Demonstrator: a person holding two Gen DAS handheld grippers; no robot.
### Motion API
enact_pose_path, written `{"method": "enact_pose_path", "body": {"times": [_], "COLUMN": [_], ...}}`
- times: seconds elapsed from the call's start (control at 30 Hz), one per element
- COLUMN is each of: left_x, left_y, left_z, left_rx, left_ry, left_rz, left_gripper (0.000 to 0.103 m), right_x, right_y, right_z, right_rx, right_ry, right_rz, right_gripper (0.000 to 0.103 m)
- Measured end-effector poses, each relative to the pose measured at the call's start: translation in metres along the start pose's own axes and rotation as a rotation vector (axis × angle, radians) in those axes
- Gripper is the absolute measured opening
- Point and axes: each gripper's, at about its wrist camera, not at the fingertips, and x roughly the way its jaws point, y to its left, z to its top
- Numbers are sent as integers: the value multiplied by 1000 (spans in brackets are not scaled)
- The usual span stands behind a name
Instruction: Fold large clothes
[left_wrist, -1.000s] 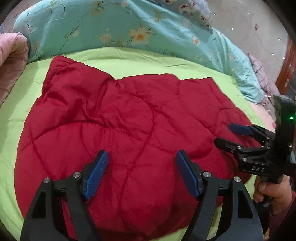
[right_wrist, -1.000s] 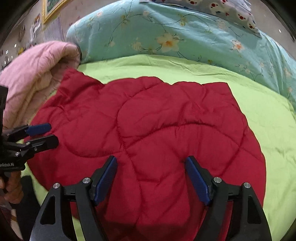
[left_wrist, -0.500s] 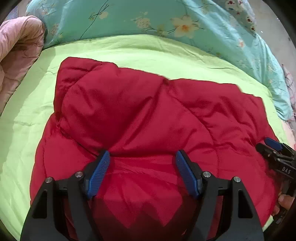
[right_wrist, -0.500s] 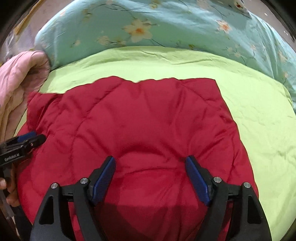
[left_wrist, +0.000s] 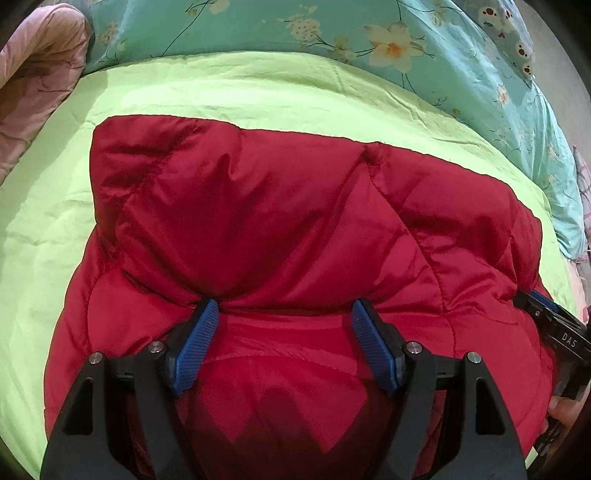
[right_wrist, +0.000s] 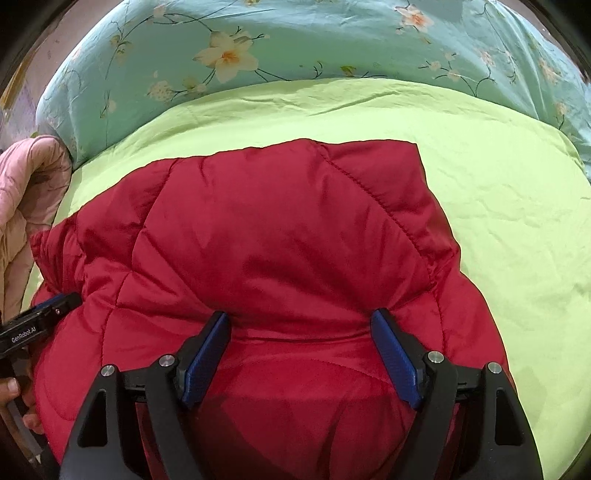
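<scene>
I see the red puffy jacket (left_wrist: 295, 229) lying on the bed, on top of the light green sheet (left_wrist: 258, 85). Its far part is folded over toward me, so there's a thick fold across the middle.

My left claw (left_wrist: 282, 347) sits low over the jacket, w/ its blue pads (left_wrist: 194, 350) spread wide. The tips touch right at the fold line. Red cloth bulges up between them, but the pads don't pinch it, so the claw is open.

My right claw (right_wrist: 303, 354) looks the same: pads wide apart, tips at the fold, nothing squeezed, so open too. In the right cam the left claw's tip pokes against the jacket's left edge, w/ a hand (right_wrist: 14, 398) under it. In the left cam the right claw's tip shows at the jacket's right edge.

Behind the sheet is a teal flower blanket (right_wrist: 295, 48). A pink quilt (left_wrist: 33, 74) is bunched at the far left.
</scene>
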Motion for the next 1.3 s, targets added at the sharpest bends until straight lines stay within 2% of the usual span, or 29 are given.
{"method": "enact_pose_path", "body": {"times": [0.27,0.33,0.4,0.47,0.53,0.7,0.87,1.03,1.2,1.3], "left_x": [-9,-14,-13,-3,11,3,-46,-104,-143,-147], "left_y": [8,14,23,37,42,40,34,19,3,-4], "left_z": [11,25,39,50,51,49,23,-24,-76,-96], "left_rx": [-17,-28,-53,-98,-101,-97,-56,2,50,70], "left_ry": [18,1,-1,44,100,87,-1,-87,-120,-114], "left_rz": [-24,22,86,59,40,59,10,-28,-79,-92], "left_gripper": [75,75,75,76,78,77,77,77,77,77], "right_x": [0,-3,-6,-5,-2,5,-36,-87,-126,-140], "right_y": [-7,-12,-11,-13,-19,-36,-20,10,28,42], "right_z": [8,11,14,17,19,35,24,-16,-60,-79], "right_rx": [41,64,59,59,94,192,116,-2,-67,-108], "right_ry": [25,34,50,68,79,97,18,-57,-99,-125], "right_rz": [23,38,15,11,29,31,15,46,60,58], "right_gripper": [80,79,79,79,80,79,79,81,81,81]}}
